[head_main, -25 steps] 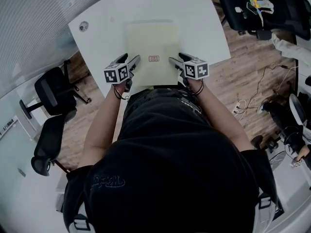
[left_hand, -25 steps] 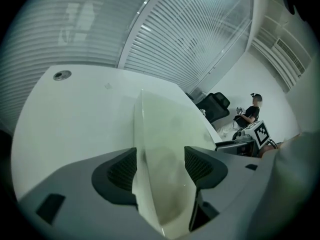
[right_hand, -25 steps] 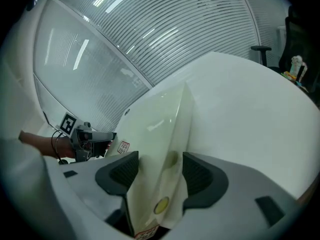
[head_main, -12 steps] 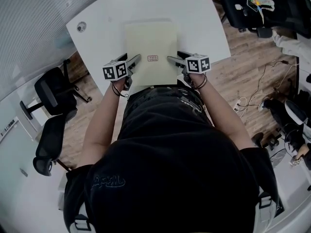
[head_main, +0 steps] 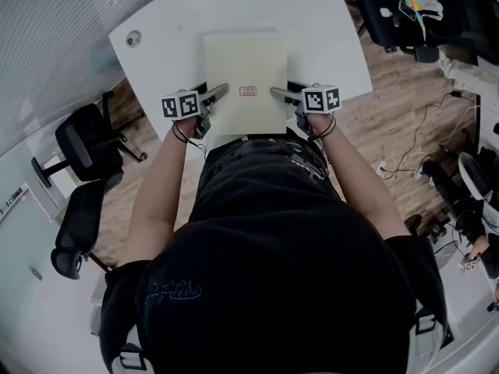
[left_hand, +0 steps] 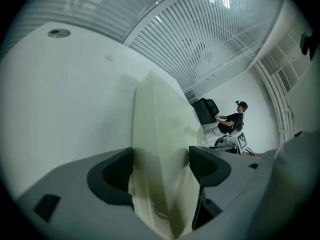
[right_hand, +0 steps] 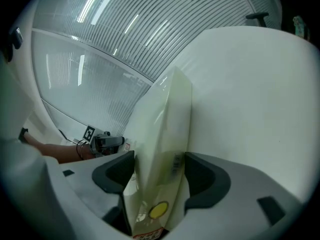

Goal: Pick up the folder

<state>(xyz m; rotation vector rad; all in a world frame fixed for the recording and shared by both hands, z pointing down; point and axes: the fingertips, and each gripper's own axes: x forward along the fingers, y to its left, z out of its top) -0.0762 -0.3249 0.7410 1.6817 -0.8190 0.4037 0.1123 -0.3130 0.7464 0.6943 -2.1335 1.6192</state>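
A pale yellow folder [head_main: 245,65] with a small red label lies on the white table [head_main: 234,6]. My left gripper [head_main: 222,92] is at its left edge and my right gripper [head_main: 277,93] at its right edge, both near the front. In the left gripper view the folder [left_hand: 160,129] runs between the jaws of the left gripper [left_hand: 161,169]. In the right gripper view the folder [right_hand: 165,119] likewise sits between the jaws of the right gripper [right_hand: 160,174]. Both pairs of jaws have just been opening and stand wide, not pressing the folder.
A round grommet [head_main: 134,39] sits at the table's far left. Black office chairs [head_main: 86,146] stand left of the table, another loaded chair [head_main: 413,10] at the far right. Cables [head_main: 413,150] lie on the wooden floor. A seated person [left_hand: 232,121] is far off.
Both grippers have rolled a little at the folder's side edges and their marker cubes sit slightly farther up the table. The folder stays where it was.
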